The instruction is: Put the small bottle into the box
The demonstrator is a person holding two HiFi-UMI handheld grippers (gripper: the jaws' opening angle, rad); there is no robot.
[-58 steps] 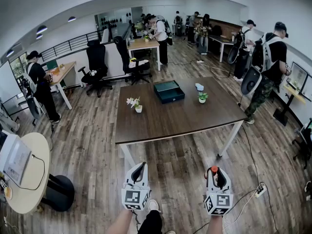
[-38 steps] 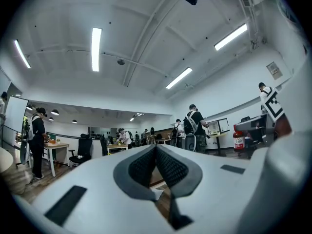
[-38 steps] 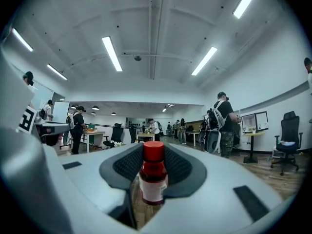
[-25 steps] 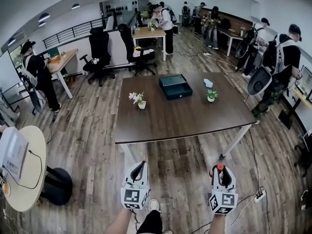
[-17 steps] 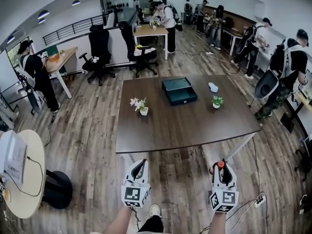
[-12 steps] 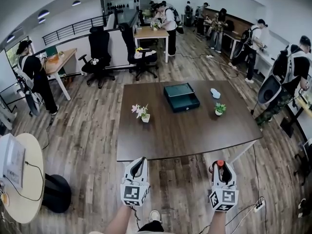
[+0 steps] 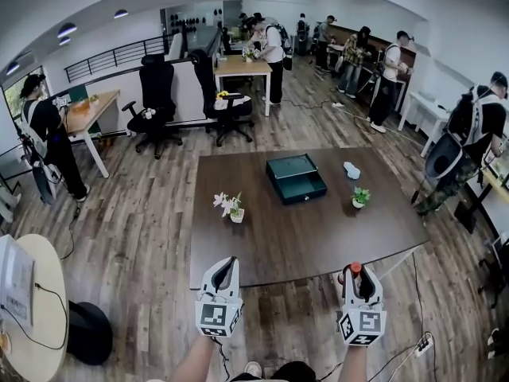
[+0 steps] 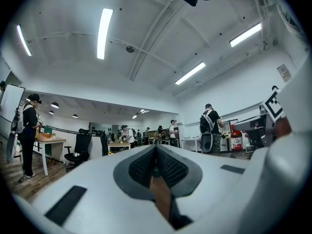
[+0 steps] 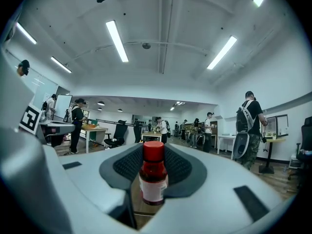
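Just short of the near edge of the table (image 7: pixel 318 233), the right gripper (image 7: pixel 358 280) pinches the small bottle (image 9: pixel 153 179) upright, the left gripper (image 7: pixel 225 270) is pressed together with nothing in it, and the box (image 7: pixel 295 177) sits toward the table's far side.

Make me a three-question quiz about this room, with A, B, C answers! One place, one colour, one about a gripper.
1. Where is the box? A on the floor; B on the brown table; C on a chair.
2. What colour is the small bottle's cap? A red; B blue; C yellow.
3. The right gripper is: A open, empty; B shut on the small bottle; C lying on the table.
Answers: B, the box sits mid-table; A, the cap shows red; B, its jaws clamp the bottle.
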